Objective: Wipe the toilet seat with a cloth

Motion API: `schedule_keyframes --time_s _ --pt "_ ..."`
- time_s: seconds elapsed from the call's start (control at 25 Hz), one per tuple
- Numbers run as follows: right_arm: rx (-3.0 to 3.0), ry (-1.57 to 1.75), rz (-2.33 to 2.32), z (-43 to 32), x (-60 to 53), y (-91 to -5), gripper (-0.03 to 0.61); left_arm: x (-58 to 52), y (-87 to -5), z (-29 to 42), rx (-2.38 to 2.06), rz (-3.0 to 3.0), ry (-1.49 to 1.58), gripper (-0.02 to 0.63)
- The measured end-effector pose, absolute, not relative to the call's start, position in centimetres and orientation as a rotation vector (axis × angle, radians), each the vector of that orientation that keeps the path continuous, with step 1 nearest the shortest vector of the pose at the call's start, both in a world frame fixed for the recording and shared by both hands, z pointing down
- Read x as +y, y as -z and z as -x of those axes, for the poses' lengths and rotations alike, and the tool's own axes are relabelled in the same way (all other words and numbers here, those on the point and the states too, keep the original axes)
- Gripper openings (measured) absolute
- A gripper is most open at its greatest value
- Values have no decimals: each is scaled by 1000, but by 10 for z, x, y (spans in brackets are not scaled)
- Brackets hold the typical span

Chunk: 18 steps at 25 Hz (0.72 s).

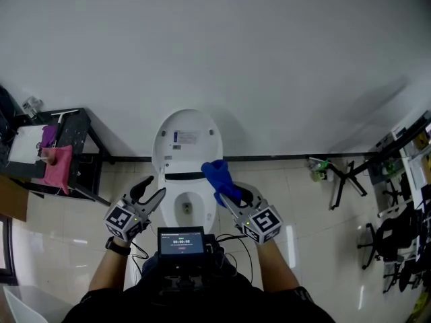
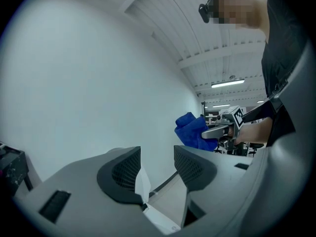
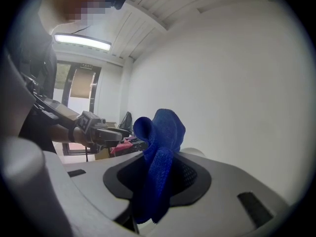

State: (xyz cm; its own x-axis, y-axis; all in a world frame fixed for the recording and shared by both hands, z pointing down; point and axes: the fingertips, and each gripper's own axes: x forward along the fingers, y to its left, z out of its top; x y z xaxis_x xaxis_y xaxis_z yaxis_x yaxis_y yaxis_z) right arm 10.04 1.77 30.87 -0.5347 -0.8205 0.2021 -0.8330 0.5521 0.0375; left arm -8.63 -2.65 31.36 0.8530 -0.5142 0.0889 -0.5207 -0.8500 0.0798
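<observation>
Head view: a white toilet stands against the wall with its lid [image 1: 186,136] raised, and the toilet seat [image 1: 209,214] lies down around the bowl. The right gripper [image 1: 232,197] hovers just above the seat's right side with a bunched blue cloth [image 1: 217,175] sticking up from its jaws. The left gripper [image 1: 152,190] hangs at the seat's left side, clear of it. A rack [image 1: 84,147] with a pink rag [image 1: 57,165] stands well off to the left on the tiled floor.

Left gripper view: its jaws stand apart with nothing held between them; only a bit of white toilet shows through the gap. The right gripper and its blue cloth appear beyond, raised in the air.

Right gripper view: the jaws are clamped on the blue cloth, which runs down between the pads and folds over above them.

By my reading, the cloth is in hand but not yet on the seat, so wiping has not started. The next move calls for lowering the right gripper until the cloth presses on the seat ring, then sweeping it round the rim
</observation>
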Motion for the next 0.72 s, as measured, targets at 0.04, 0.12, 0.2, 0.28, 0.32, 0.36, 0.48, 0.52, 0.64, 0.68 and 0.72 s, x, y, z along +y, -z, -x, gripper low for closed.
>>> schedule_keyframes --time_s 0.04,0.12,0.2,0.28,0.32,0.36,0.48,0.52,0.64,0.68,0.72 --pt "-2592 -101 -1398 -101 18 -308 140 -27 -313 87 -821 -2933 -97 216" --pt "-2587 -109 -1403 -103 17 -305 140 -27 -309 85 -825 -2926 -87 216" --pt "-2584 -101 -1409 -104 17 -303 140 -26 -310 86 -823 -2934 -90 216" --pt "-2584 -91 -1415 -104 16 -301 140 -26 -310 86 -825 -2932 -88 216" --pt "-2586 -90 -1417 -104 16 -301 140 -26 -309 86 -827 -2924 -83 216" --pt "-2586 -89 -1417 -104 16 -301 140 -26 -309 85 -826 -2923 -83 216" --pt "-2581 -88 -1415 -105 16 -301 140 -27 -315 87 -814 -2948 -90 216" --pt "-2580 -87 -1414 -106 16 -301 140 -28 -316 87 -812 -2953 -91 216" --pt "-2579 -88 -1414 -106 17 -302 140 -27 -307 85 -824 -2930 -82 216" --pt "-2578 -90 -1414 -106 17 -302 140 -26 -303 84 -828 -2918 -76 216" --pt "-2577 -91 -1414 -107 17 -303 140 -26 -299 83 -833 -2907 -71 216"
